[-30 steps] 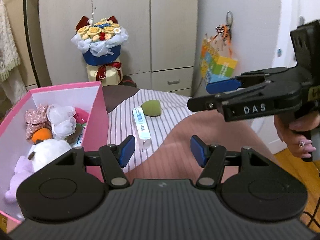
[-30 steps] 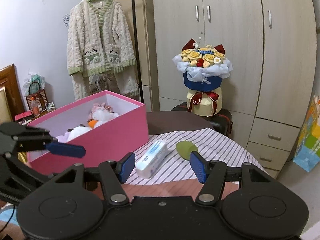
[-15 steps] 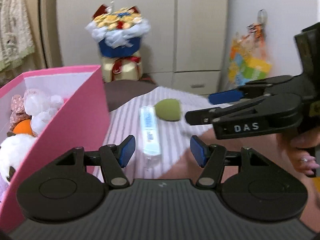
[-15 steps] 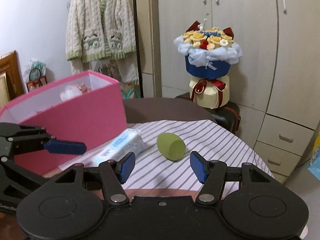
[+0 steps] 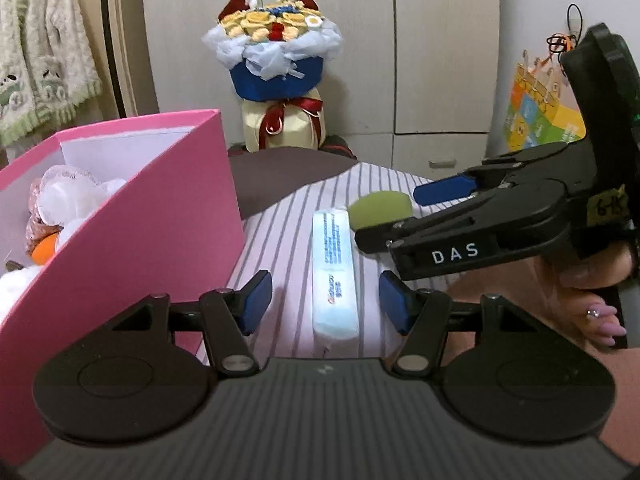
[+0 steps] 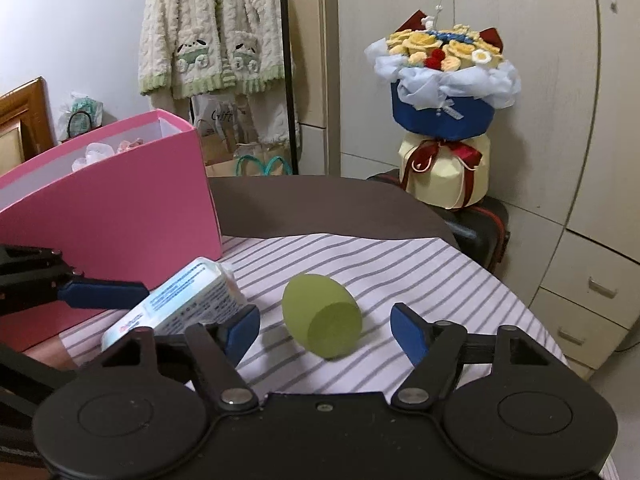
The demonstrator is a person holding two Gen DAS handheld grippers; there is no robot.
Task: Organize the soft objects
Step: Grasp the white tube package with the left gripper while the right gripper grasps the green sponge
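A light blue tissue pack [image 5: 334, 276] lies on the striped cloth [image 5: 288, 224], its near end between the open fingers of my left gripper [image 5: 325, 303]. A green egg-shaped sponge [image 6: 322, 321] lies just beyond it, between the open fingers of my right gripper [image 6: 325, 332]. In the left wrist view the sponge [image 5: 380, 210] is partly hidden behind the right gripper [image 5: 404, 216], which reaches in from the right. The tissue pack [image 6: 180, 300] also shows at the left of the right wrist view. A pink box [image 5: 160, 216] at the left holds several plush toys [image 5: 68, 200].
A flower bouquet [image 5: 276, 64] stands on a dark case behind the table. Wardrobe doors [image 6: 460, 80] fill the back wall. A knitted cardigan [image 6: 212, 32] hangs on a rack at the left. The brown table edge [image 6: 320, 204] lies beyond the cloth.
Both grippers have moved forward and lower toward the table. The tissue pack now sits between my left fingers and the sponge between my right fingers. Both stay open.
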